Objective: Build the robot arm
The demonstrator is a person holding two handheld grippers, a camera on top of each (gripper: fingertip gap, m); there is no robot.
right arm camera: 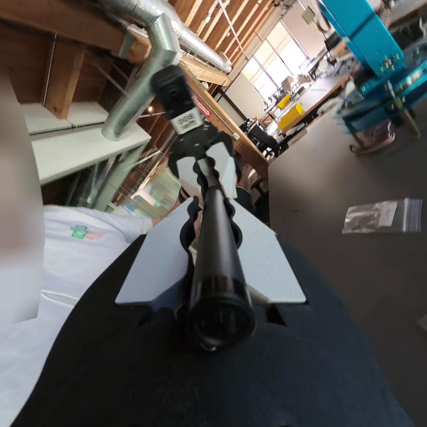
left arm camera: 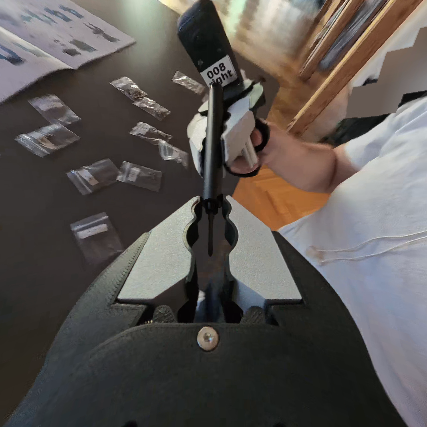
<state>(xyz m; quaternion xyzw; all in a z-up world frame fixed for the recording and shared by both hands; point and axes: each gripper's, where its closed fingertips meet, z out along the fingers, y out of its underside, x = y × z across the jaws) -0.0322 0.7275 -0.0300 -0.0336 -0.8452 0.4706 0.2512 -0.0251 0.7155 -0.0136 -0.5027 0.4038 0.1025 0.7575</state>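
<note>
Your left wrist view looks along its fingers, tilted down over the dark bench [left arm camera: 97, 143], close on the black rod [left arm camera: 211, 147]. Your right wrist view faces back the opposite way, angled up toward ceiling ducts [right arm camera: 138, 76] and windows. Both share the rod [right arm camera: 217, 242], the bench and each other's hand-held gripper.

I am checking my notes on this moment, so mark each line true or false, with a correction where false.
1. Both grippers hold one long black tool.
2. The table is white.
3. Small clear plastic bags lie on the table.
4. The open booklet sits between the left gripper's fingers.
1. True: the left gripper and right gripper both clamp the long black screwdriver.
2. False: the table is dark brown.
3. True: the small clear plastic bags lie scattered there.
4. False: the open booklet lies flat on the table.
</note>
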